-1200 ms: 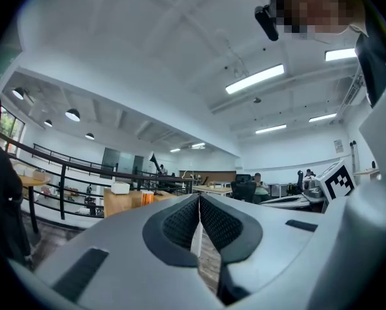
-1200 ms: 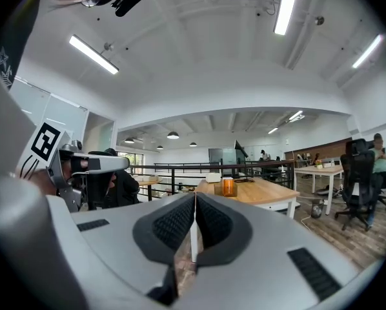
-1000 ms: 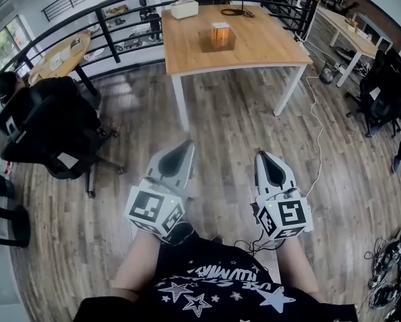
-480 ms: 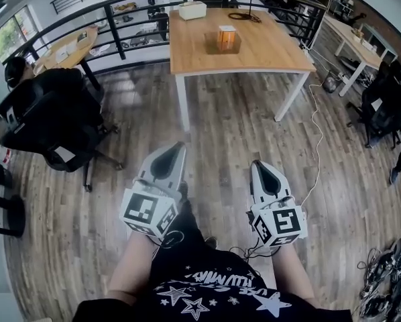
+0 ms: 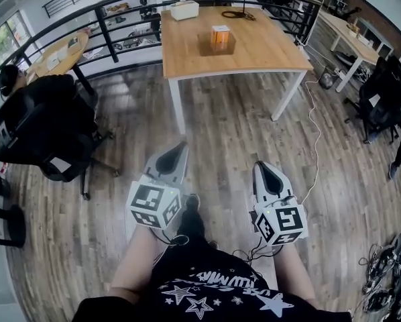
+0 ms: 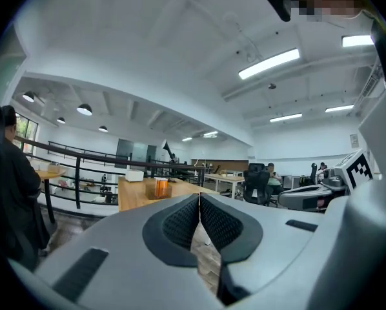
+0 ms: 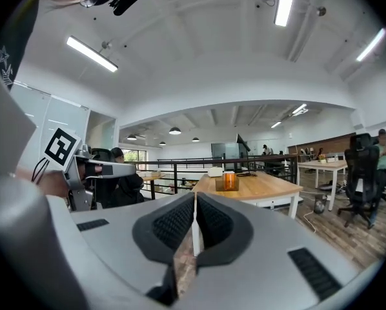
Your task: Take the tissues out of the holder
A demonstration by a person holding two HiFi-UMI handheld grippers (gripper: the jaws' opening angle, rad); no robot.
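Above the plank floor (image 5: 220, 133), left gripper (image 5: 180, 146) and right gripper (image 5: 262, 166) hang with jaws pressed together on nothing — the orange tissue holder (image 5: 220, 36) stands well apart, on the wooden table (image 5: 267, 49).

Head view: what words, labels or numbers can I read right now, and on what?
No text reads clearly.
Black shirt: white lettering among stars, upside down and warped, unreadable.
Marker cube on left gripper: square code pattern, no letters.
Marker cube on right gripper: same.
Orange box on wooden table: too small to show print.
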